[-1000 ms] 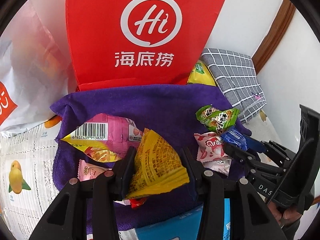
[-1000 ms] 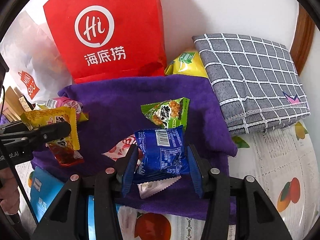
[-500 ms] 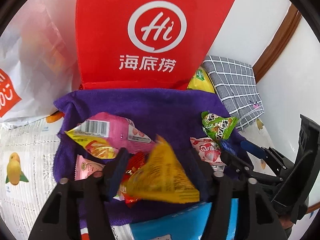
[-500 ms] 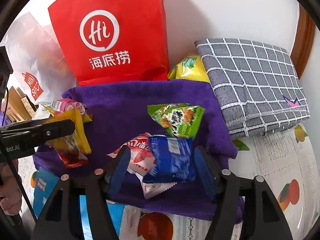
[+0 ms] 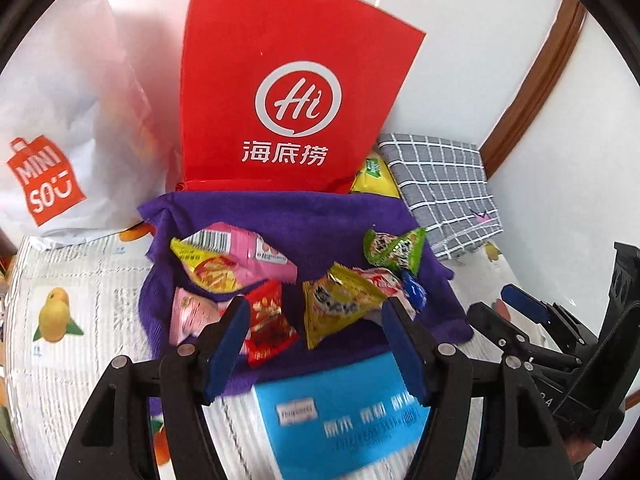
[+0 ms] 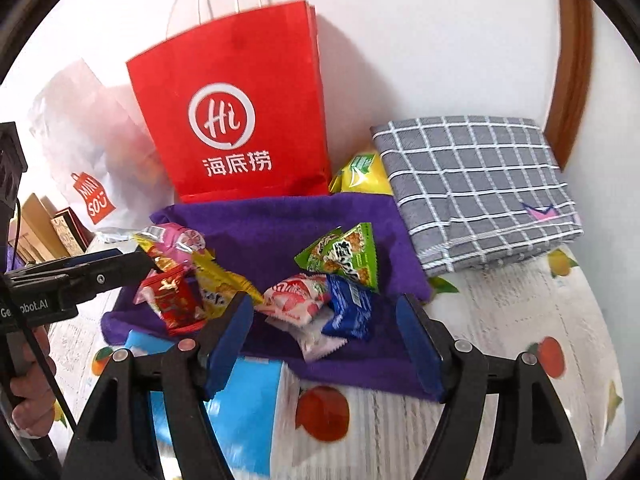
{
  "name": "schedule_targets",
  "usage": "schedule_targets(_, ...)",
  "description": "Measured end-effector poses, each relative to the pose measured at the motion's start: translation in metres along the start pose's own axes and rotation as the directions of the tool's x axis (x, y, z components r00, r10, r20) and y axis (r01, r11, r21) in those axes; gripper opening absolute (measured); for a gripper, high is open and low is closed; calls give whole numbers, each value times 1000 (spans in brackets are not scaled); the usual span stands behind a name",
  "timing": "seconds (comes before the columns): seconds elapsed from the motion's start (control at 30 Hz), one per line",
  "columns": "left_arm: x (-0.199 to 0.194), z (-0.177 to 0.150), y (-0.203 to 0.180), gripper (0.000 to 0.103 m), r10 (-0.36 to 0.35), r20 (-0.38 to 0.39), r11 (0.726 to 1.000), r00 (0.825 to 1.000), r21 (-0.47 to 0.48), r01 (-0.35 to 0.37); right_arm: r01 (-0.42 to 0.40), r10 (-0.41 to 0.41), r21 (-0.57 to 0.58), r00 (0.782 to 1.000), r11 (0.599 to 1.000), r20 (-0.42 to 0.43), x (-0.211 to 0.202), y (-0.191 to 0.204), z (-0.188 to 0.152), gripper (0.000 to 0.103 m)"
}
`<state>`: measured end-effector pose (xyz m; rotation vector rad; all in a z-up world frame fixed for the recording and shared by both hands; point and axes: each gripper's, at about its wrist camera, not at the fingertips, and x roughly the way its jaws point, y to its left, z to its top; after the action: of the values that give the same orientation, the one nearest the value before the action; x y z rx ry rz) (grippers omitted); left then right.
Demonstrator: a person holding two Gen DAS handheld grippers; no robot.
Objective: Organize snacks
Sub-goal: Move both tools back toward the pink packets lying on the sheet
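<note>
Left wrist view, left to right: white crinkled paper bag with orange MINISO print (image 5: pixel 60 152), leaning at far left; fruit-print white tablecloth (image 5: pixel 72 280) beneath; tall red paper carrier bag with white Hi logo (image 5: pixel 288 96), upright against wall; purple terry towel (image 5: pixel 288 216) spread just in front of it. On towel: pink barcode-marked wrapper (image 5: pixel 236 248) lying over yellow-red foil sachet (image 5: pixel 212 276); small pale-pink sachet (image 5: pixel 192 312); red foil packet (image 5: pixel 268 320); yellow triangular crisp packet (image 5: pixel 340 304), loose on towel; pink-white strawberry sachet (image 5: pixel 380 280); green printed packet (image 5: pixel 394 250); blue foil packet (image 5: pixel 414 292). Left gripper (image 5: pixel 316 328): blue-padded jaws spread wide, nothing between them, poised above near towel edge. Light-blue carton (image 5: pixel 340 412) directly below. Grey white-checked folded cloth (image 5: pixel 444 188) at right, yellow pouch (image 5: pixel 374 178) wedged between it and red bag.

Right wrist view, left to right: left gripper's black finger reaching in beside red packet; right gripper (image 6: pixel 326 328): jaws wide apart, holding nothing, hovering over strawberry and blue packets.
</note>
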<state>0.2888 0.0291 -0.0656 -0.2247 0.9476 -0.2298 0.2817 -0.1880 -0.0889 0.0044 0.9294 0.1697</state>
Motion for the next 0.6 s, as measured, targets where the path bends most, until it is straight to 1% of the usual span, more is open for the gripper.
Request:
schedule_targets(0.13, -18, -17, 0, 66, -4, 7, 1000, 1000, 2, 4, 11, -11, 0, 1000, 1000, 2, -23, 3, -16, 74)
schedule_targets(0.33, -34, -45, 3, 66, -8, -2, 1000, 1000, -3, 7, 30, -30, -10, 999, 999, -12, -53, 8, -52, 74)
schedule_targets(0.43, -40, -59, 3, 66, -5, -9, 1000, 1000, -5, 5, 22, -22, 0, 999, 1000, -29, -62, 11, -70, 73)
schedule_targets(0.6, -51, -85, 5, 66, 18, -20, 1000, 1000, 21, -17, -4, 5, 29, 998, 1000, -60, -72, 13, -96, 73)
